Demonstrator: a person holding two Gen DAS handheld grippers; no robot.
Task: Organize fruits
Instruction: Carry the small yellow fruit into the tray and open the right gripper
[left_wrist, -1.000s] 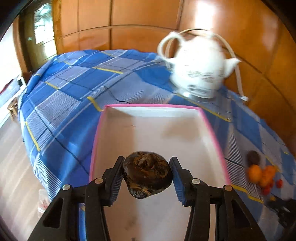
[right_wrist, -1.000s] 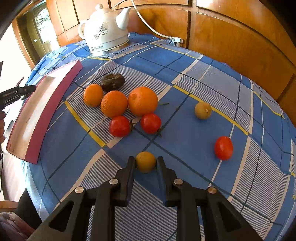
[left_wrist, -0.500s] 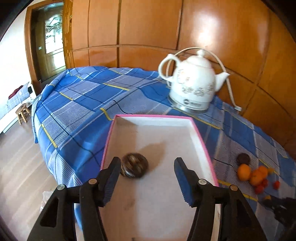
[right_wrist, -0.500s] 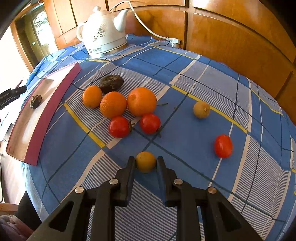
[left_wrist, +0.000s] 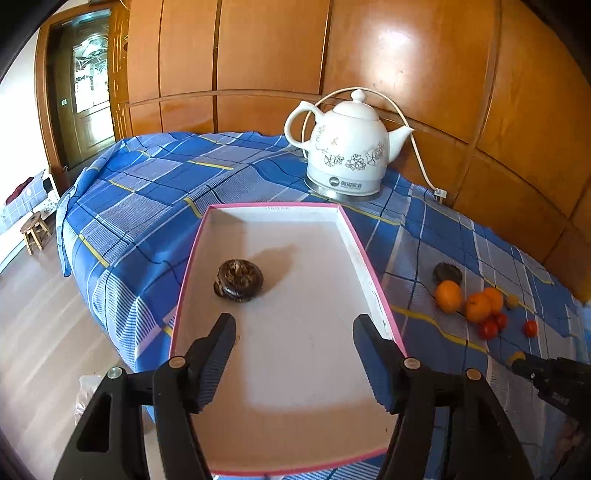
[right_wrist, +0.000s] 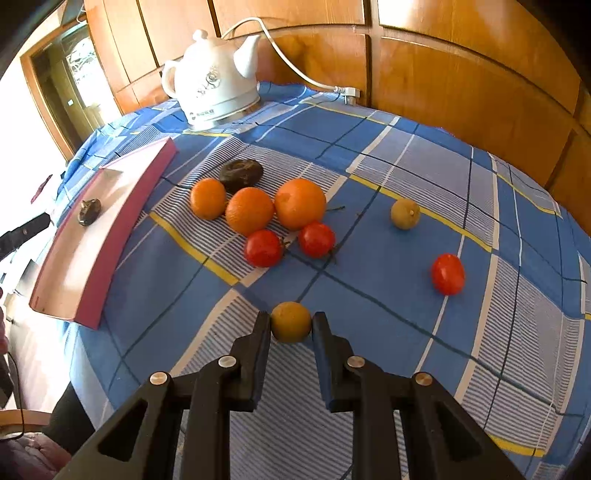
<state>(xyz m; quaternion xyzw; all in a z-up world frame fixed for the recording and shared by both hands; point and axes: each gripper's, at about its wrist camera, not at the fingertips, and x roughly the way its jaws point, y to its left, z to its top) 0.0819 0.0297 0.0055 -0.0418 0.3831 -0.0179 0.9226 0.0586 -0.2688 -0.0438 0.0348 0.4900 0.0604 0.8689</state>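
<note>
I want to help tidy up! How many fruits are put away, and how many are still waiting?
One dark wrinkled fruit lies in the pink-edged tray; the left gripper, its jaws just opened, is empty. The right gripper is shut on a small yellow fruit. Eight fruits wait on the cloth, among them three oranges and three tomatoes.

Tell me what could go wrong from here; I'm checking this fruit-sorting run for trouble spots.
1. The pink tray overhangs the table edge, so added weight near that end might tip it.
2. The right tongs pinch the small yellow fruit by its sides only; it might slip out when lifted.
3. The dark fruit lies loose in the tray and could roll if bumped.
</note>
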